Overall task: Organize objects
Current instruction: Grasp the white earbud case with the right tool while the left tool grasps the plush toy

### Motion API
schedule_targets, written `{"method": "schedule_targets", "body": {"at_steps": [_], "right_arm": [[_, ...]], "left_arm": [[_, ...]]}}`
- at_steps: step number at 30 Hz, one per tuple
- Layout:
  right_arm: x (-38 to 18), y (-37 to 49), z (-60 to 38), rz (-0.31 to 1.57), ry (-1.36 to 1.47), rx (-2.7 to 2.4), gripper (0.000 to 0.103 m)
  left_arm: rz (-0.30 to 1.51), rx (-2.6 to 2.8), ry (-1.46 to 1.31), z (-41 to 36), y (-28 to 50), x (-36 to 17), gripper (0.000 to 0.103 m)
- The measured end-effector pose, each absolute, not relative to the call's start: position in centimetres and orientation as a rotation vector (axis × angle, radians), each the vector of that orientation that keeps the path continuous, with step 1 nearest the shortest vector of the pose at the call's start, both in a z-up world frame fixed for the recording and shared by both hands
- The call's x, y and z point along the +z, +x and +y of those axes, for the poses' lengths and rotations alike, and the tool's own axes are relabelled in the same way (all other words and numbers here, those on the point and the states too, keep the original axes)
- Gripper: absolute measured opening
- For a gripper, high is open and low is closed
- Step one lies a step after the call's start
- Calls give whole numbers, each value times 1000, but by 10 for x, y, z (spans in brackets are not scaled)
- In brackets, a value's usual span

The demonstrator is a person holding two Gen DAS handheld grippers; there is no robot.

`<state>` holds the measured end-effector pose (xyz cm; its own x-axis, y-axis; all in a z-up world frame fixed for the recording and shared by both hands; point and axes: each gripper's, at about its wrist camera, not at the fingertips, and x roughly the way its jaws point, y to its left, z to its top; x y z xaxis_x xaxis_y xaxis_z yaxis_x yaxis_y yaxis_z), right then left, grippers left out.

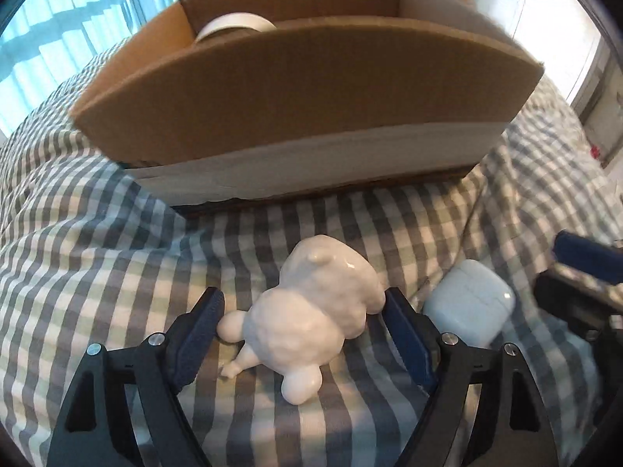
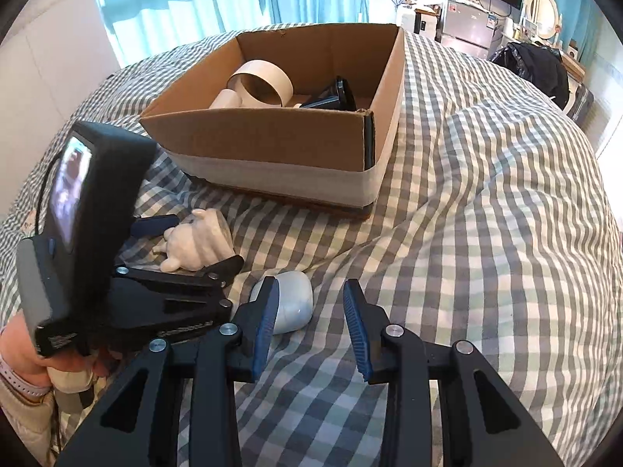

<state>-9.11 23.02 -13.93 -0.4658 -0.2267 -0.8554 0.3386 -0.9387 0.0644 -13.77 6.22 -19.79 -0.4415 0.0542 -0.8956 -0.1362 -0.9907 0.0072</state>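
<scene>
A white glossy animal figurine (image 1: pixel 311 311) lies on its side on the checked bedspread, between the open fingers of my left gripper (image 1: pixel 303 305); the right finger touches or nearly touches it. It also shows in the right wrist view (image 2: pixel 198 243). A white earbud case (image 1: pixel 469 301) lies just right of it, and in the right wrist view (image 2: pixel 292 303) it sits behind my right gripper's left finger. My right gripper (image 2: pixel 311 303) is open and empty. The cardboard box (image 2: pixel 272 132) stands beyond, holding a tape roll (image 2: pixel 261 81) and a black object (image 2: pixel 331 97).
The checked bedspread (image 2: pixel 486 214) is rumpled and rises to the right. The box's near wall (image 1: pixel 303 89) stands close ahead of the left gripper. Curtains, a fridge and furniture stand far behind the bed.
</scene>
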Motion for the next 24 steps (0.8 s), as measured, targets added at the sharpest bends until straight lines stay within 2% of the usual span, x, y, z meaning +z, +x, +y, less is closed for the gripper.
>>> {"method": "schedule_targets", "body": {"at_steps": [1, 3, 4, 17, 19, 24], "right_arm": [[-139, -92, 228, 167, 1397, -2429, 38], [-141, -91, 223, 187, 1396, -2422, 60], [-142, -90, 219, 198, 1393, -2418, 62], [-189, -111, 182, 378, 1593, -2307, 62], [-189, -109, 177, 443, 1589, -2318, 51], [-165, -92, 174, 484, 1510, -2385, 50]], "left_arm": [[105, 2583, -1587, 60, -134, -194, 84], [96, 2614, -1589, 53, -125, -185, 84], [99, 2631, -1589, 51, -122, -182, 84], [63, 2787, -1484, 12, -84, -135, 84], [42, 2786, -1479, 3, -79, -130, 84], [57, 2780, -1445, 6, -69, -124, 84]]}}
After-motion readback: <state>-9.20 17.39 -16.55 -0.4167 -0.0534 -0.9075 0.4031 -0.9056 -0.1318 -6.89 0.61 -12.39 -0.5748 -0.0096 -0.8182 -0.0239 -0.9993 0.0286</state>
